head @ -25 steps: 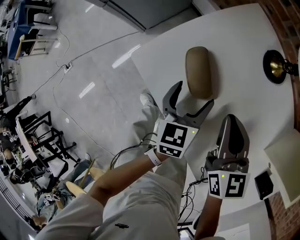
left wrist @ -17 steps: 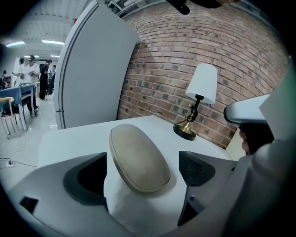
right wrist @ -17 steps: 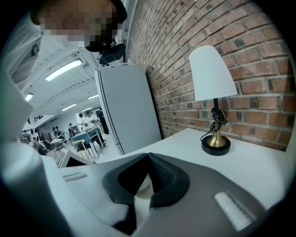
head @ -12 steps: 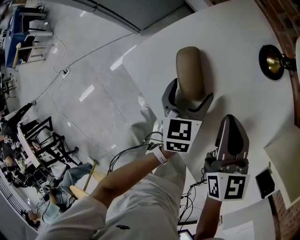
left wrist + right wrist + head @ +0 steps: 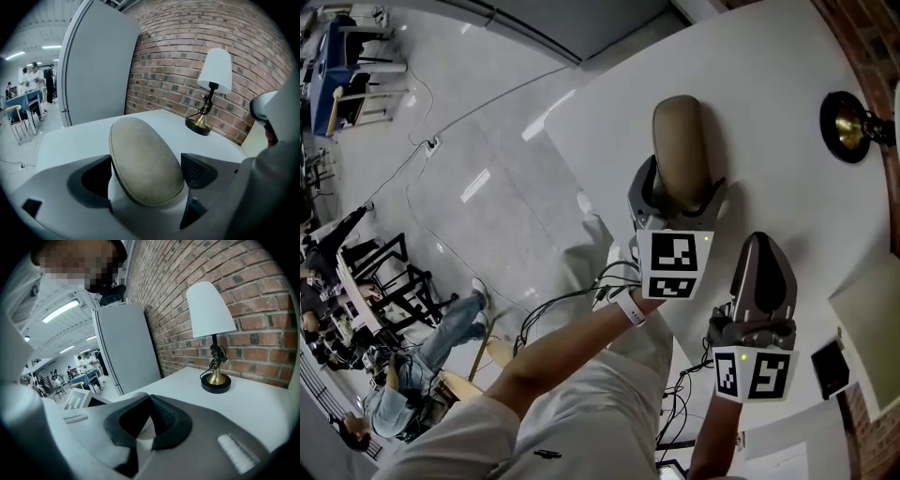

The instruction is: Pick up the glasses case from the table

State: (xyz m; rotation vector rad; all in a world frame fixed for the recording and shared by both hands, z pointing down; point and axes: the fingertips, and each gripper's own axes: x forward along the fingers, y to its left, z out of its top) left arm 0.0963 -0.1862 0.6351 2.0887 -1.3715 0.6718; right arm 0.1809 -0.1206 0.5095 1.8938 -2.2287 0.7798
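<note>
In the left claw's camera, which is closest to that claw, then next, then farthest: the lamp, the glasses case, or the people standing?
1. Glasses case, between the jaws of the open left claw.
2. Lamp, on the table, at the right.
3. People, far off at the left.

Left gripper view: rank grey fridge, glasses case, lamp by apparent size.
1. grey fridge, largest.
2. glasses case, sits right at the camera, so its size is inflated.
3. lamp, smallest, farther back on the table.
</note>
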